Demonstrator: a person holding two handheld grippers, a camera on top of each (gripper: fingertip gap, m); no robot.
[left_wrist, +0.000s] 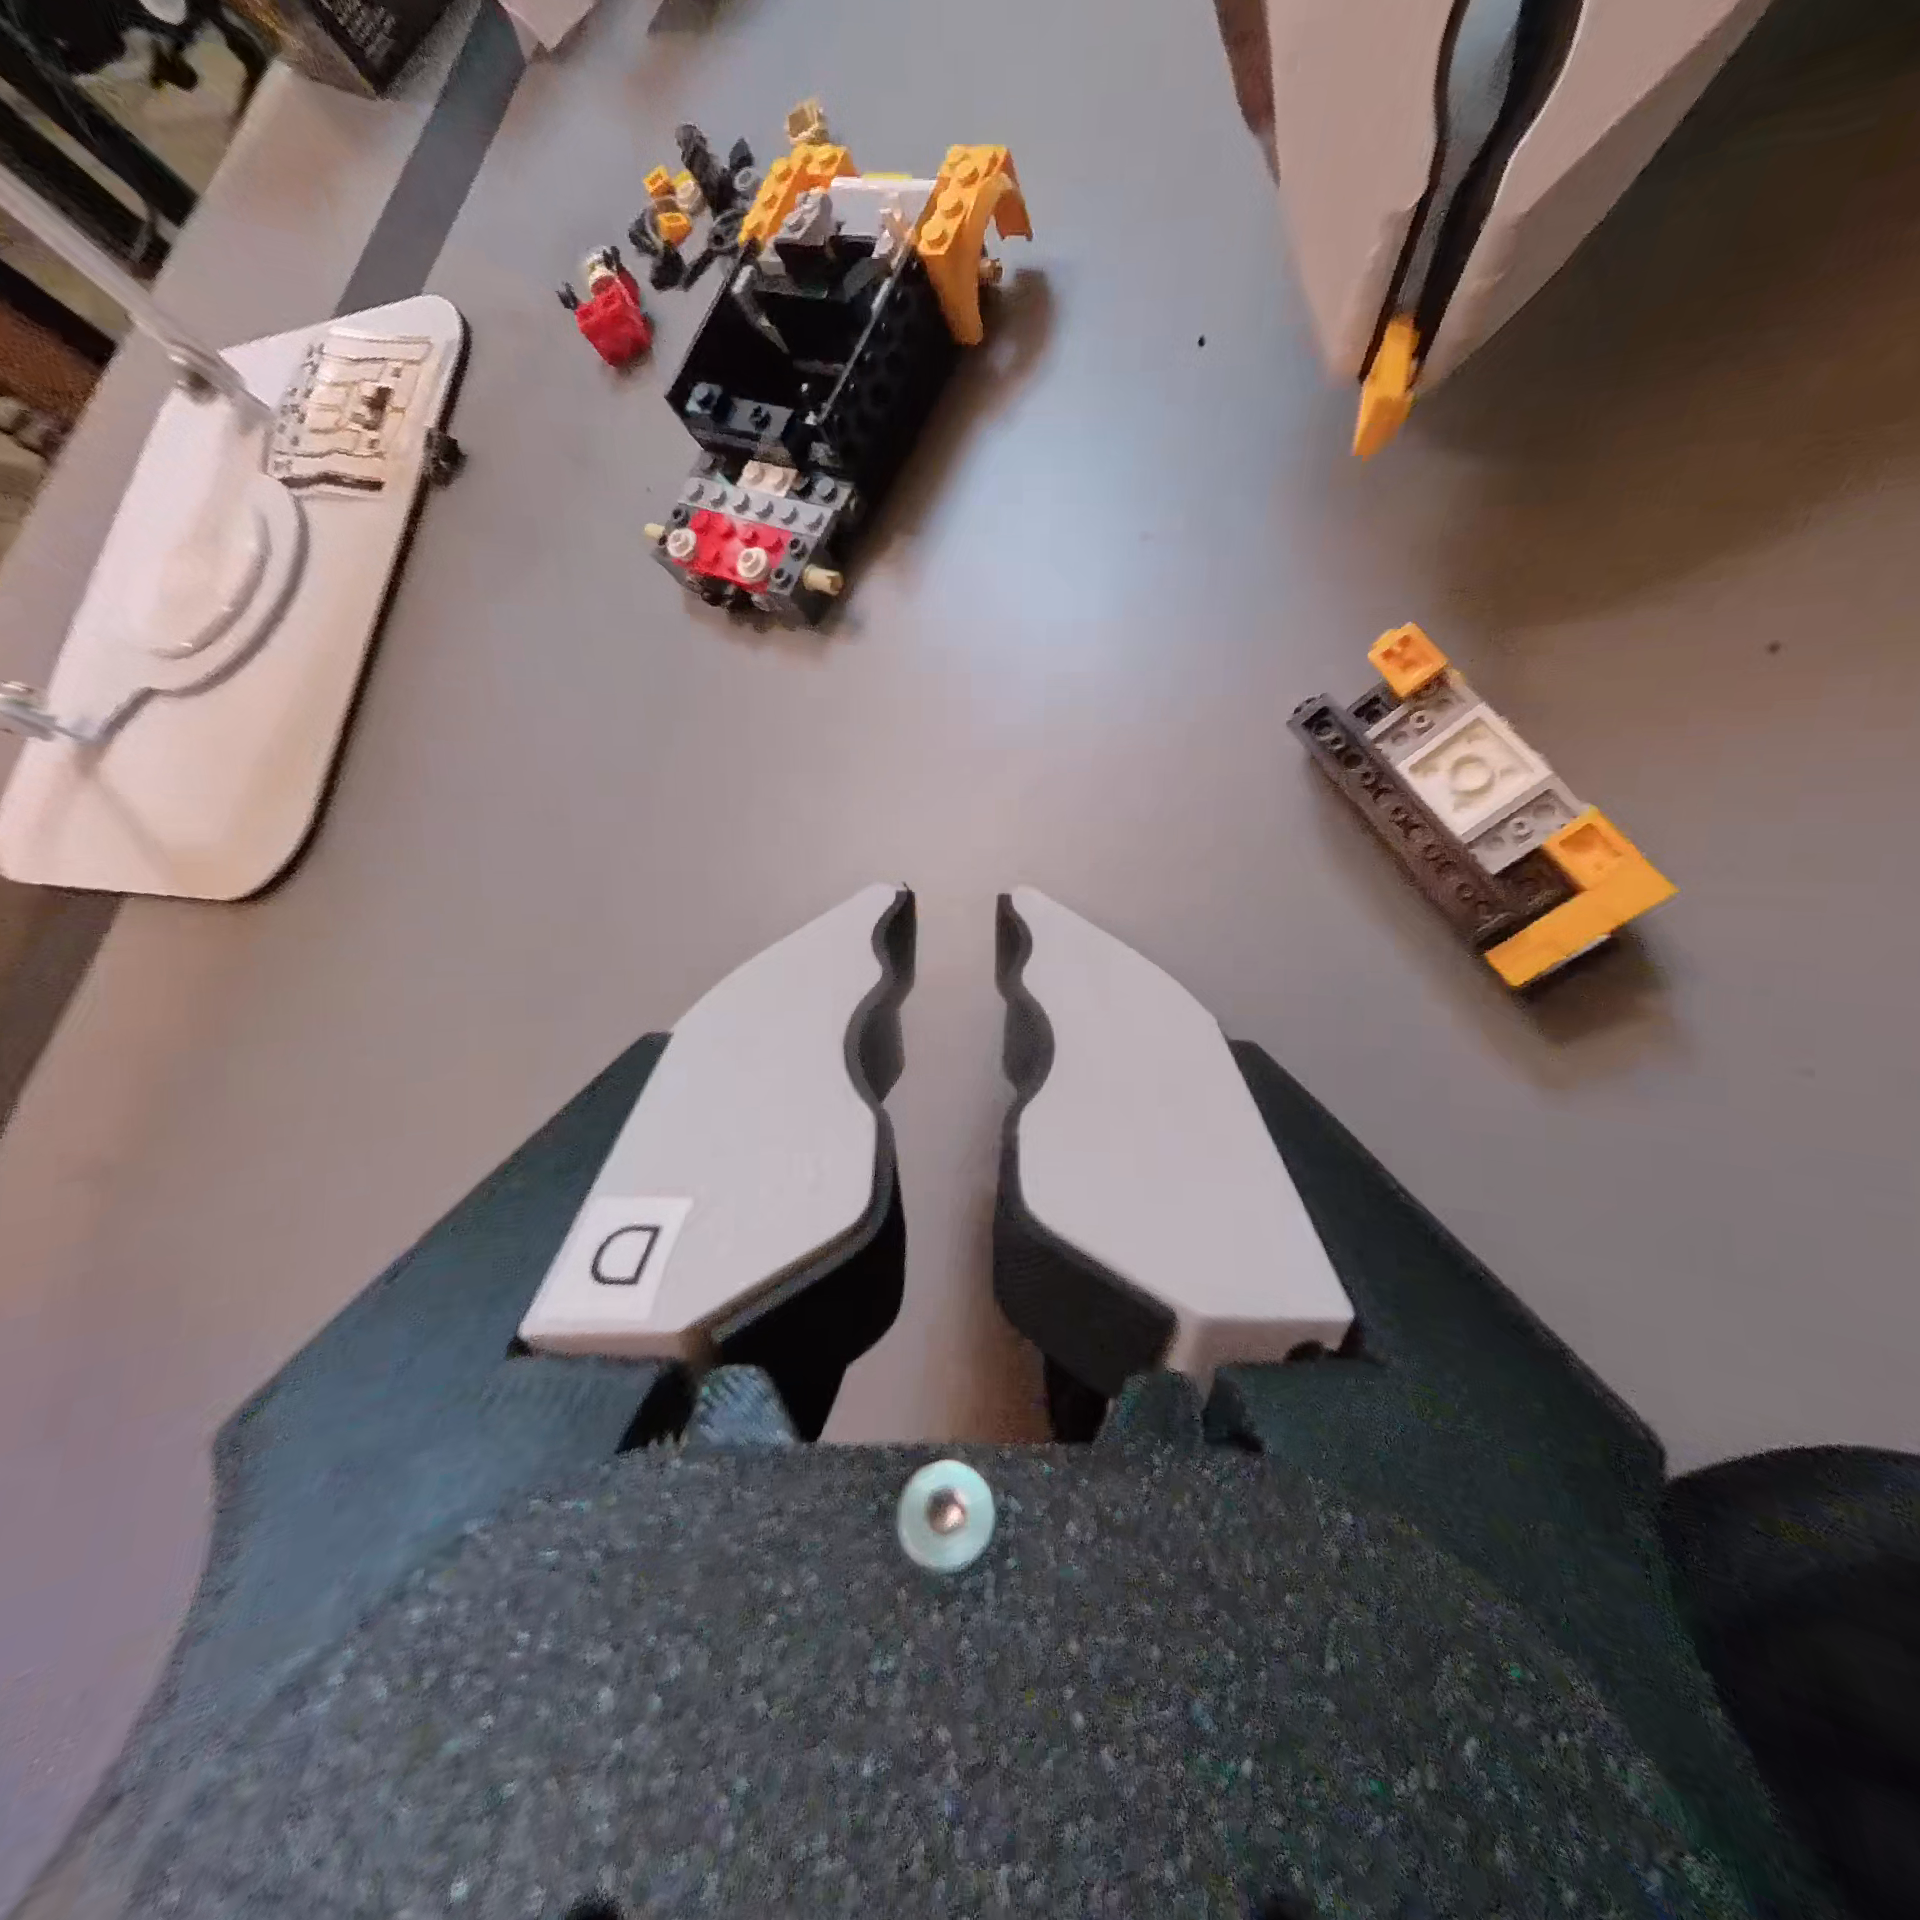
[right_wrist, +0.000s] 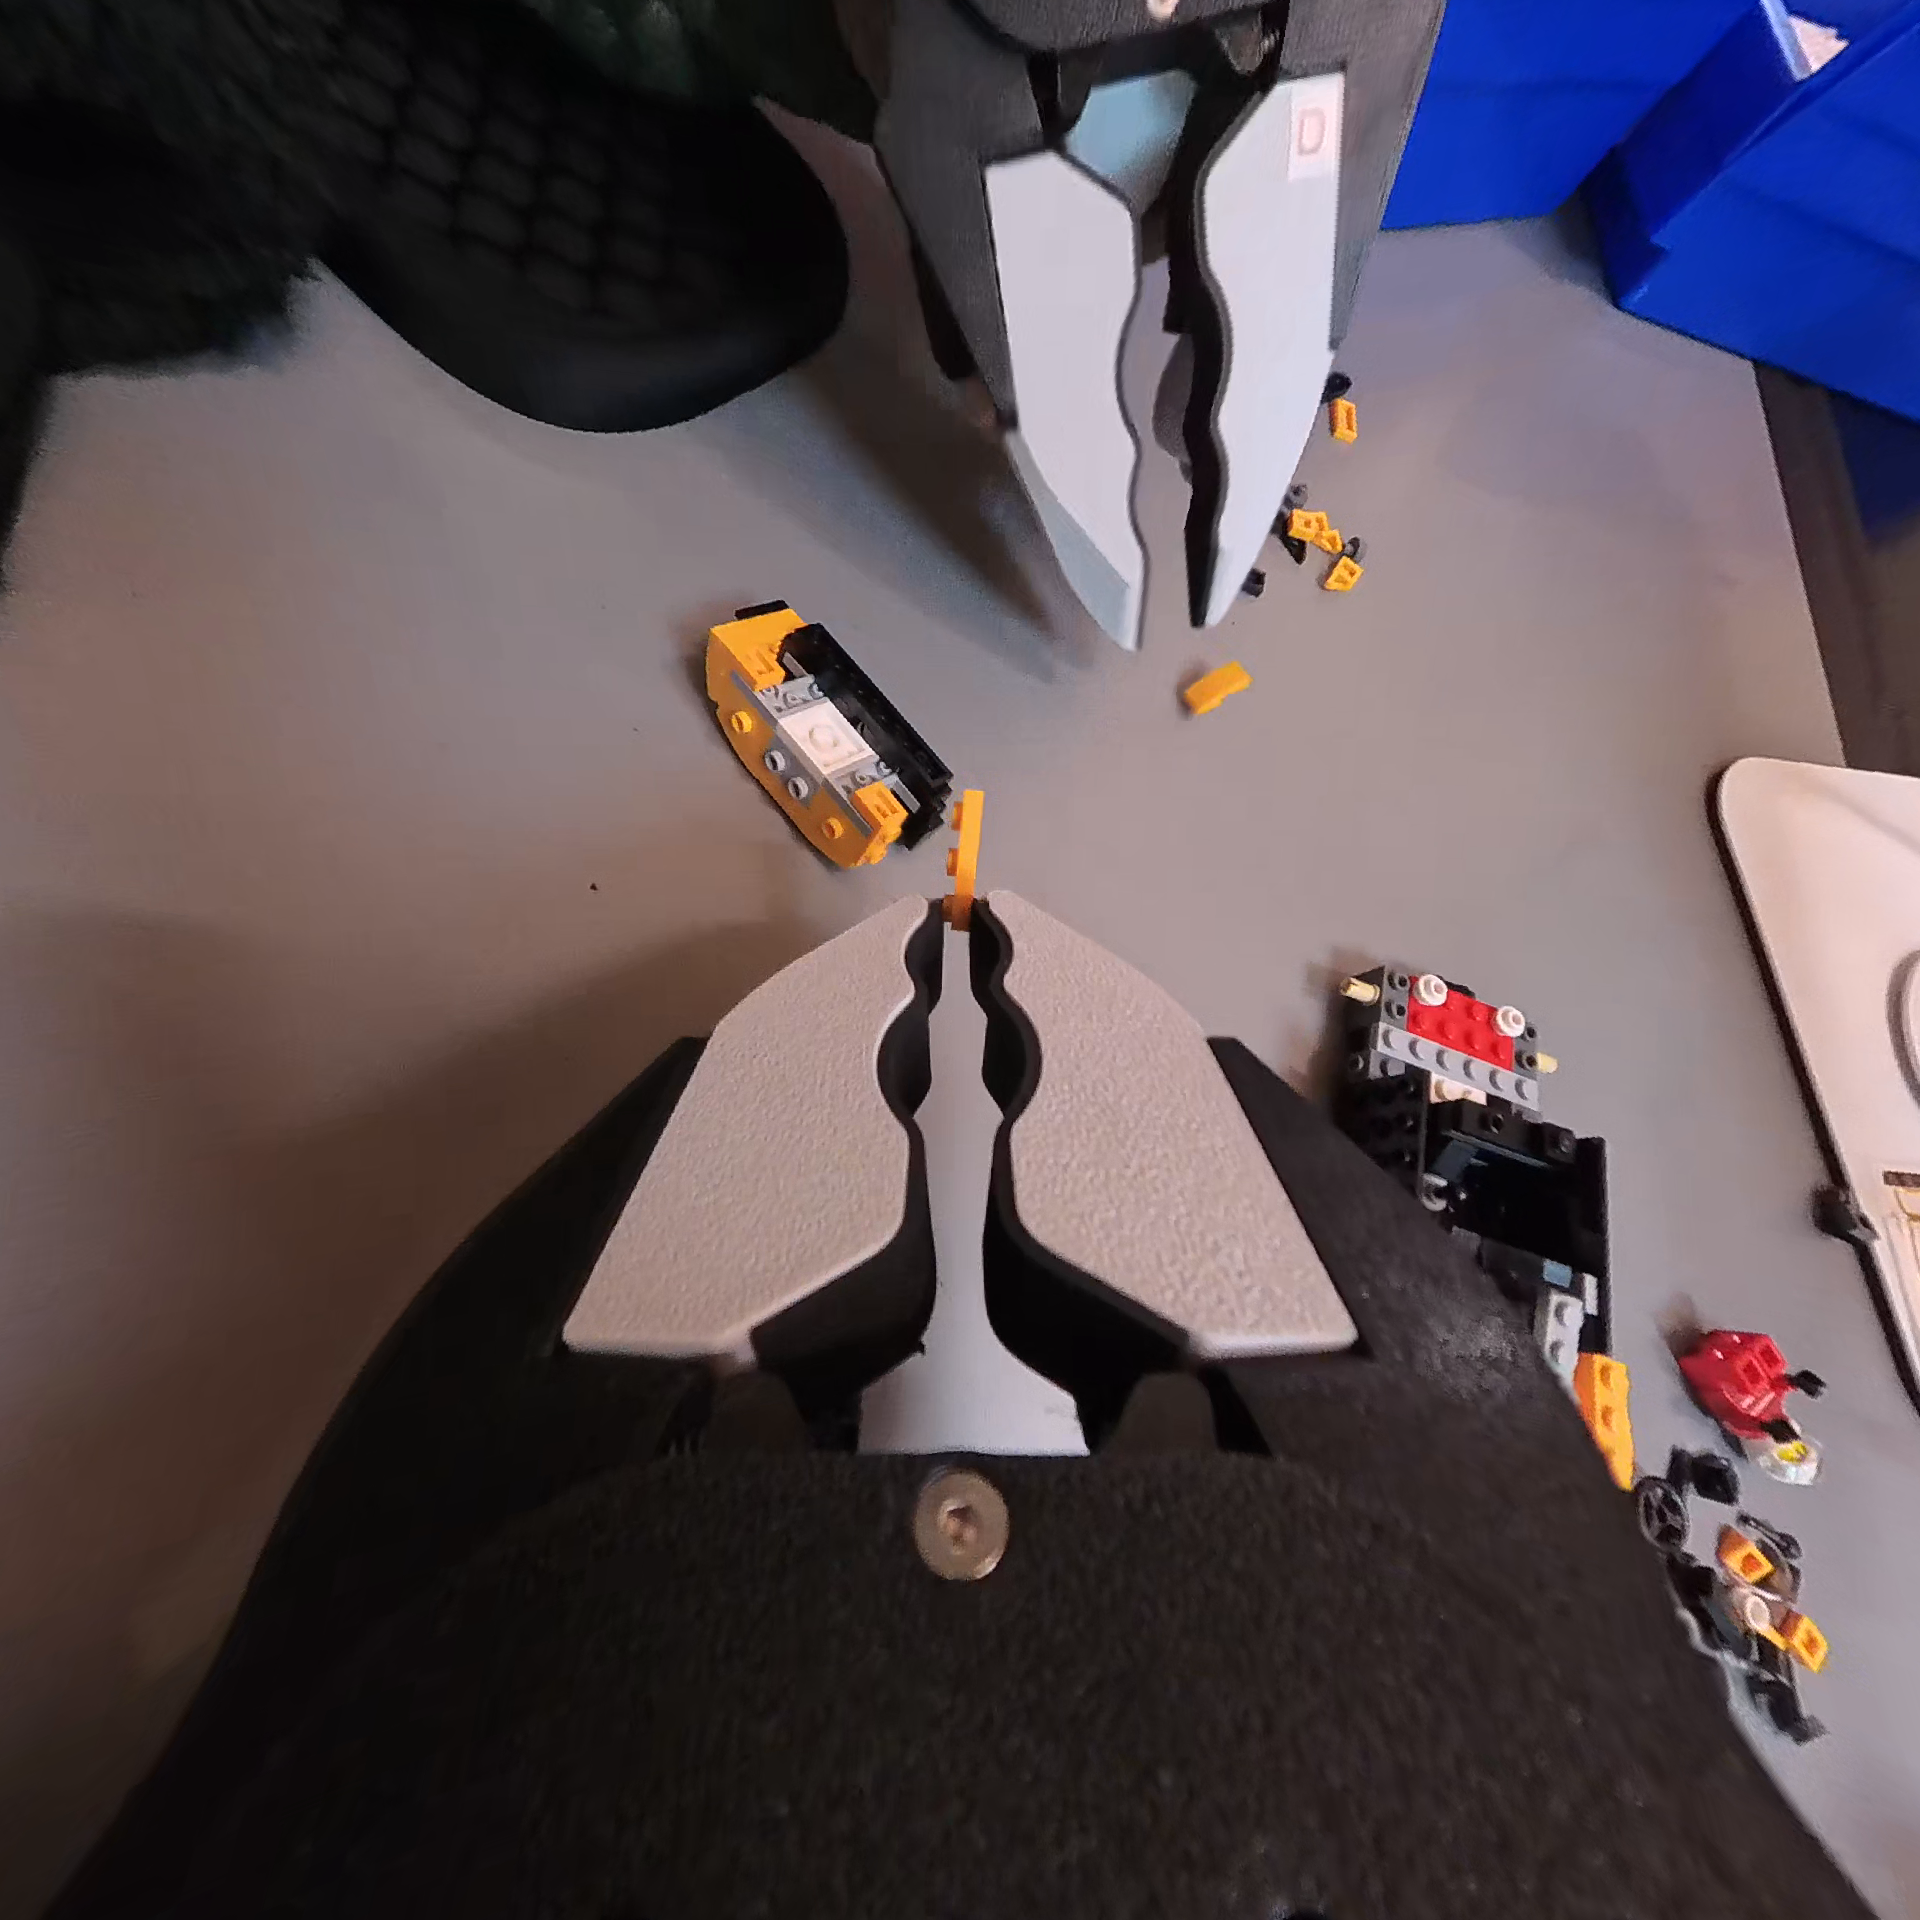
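Note:
My right gripper (right_wrist: 961, 909) is shut on one end of a thin orange plate (right_wrist: 966, 847), which sticks out forward, held edge-up above the grey table (right_wrist: 416, 727). The left wrist view shows the same grip at the top right, with the orange plate (left_wrist: 1385, 400) pinched at the fingertips. Just beyond the plate lies a small orange, grey and black sub-assembly (right_wrist: 821, 743), which also shows in the left wrist view (left_wrist: 1475, 810). My left gripper (left_wrist: 954, 899) is open and empty over bare table, and it hangs tips-down in the right wrist view (right_wrist: 1164, 623).
A black vehicle chassis with red and grey bricks (left_wrist: 790, 384) (right_wrist: 1475, 1122) sits on the table, with loose small parts (left_wrist: 686, 208) and a red figure piece (left_wrist: 618, 317) beside it. A small orange curved piece (right_wrist: 1216, 686) lies alone. A white board (left_wrist: 229, 582), blue bins (right_wrist: 1714, 156).

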